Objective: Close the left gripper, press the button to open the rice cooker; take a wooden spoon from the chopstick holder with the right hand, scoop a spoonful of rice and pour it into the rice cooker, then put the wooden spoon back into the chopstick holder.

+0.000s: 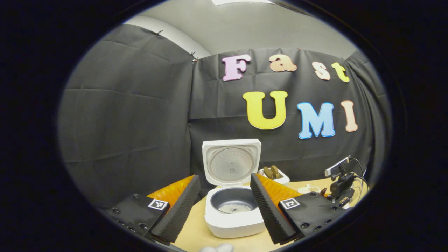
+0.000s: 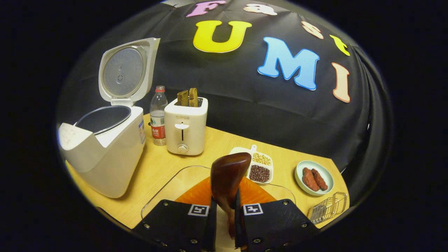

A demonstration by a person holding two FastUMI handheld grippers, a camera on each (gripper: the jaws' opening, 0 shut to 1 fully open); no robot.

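The white rice cooker [image 1: 233,220] stands open in front of my left gripper [image 1: 224,210], its lid [image 1: 231,162] upright. A thin layer of rice lies in the dark inner pot [image 1: 233,204]. The left gripper is open, with its fingers spread wide on either side of the cooker, a little short of it. In the right gripper view, my right gripper [image 2: 225,213] is shut on the handle of a dark wooden spoon [image 2: 228,173]. The spoon's bowl points up and away over a clear tray [image 2: 164,189]. I cannot tell whether it holds rice. The cooker [image 2: 105,150] sits to the left of it.
On the wooden table [image 2: 217,143] stand a water bottle [image 2: 158,115] and a white toaster [image 2: 184,127] with two slices. A divided dish of beans [image 2: 260,168], a plate of sausages [image 2: 314,177] and a wire rack [image 2: 327,208] lie right. A small camera on a stand [image 1: 339,180] sits far right.
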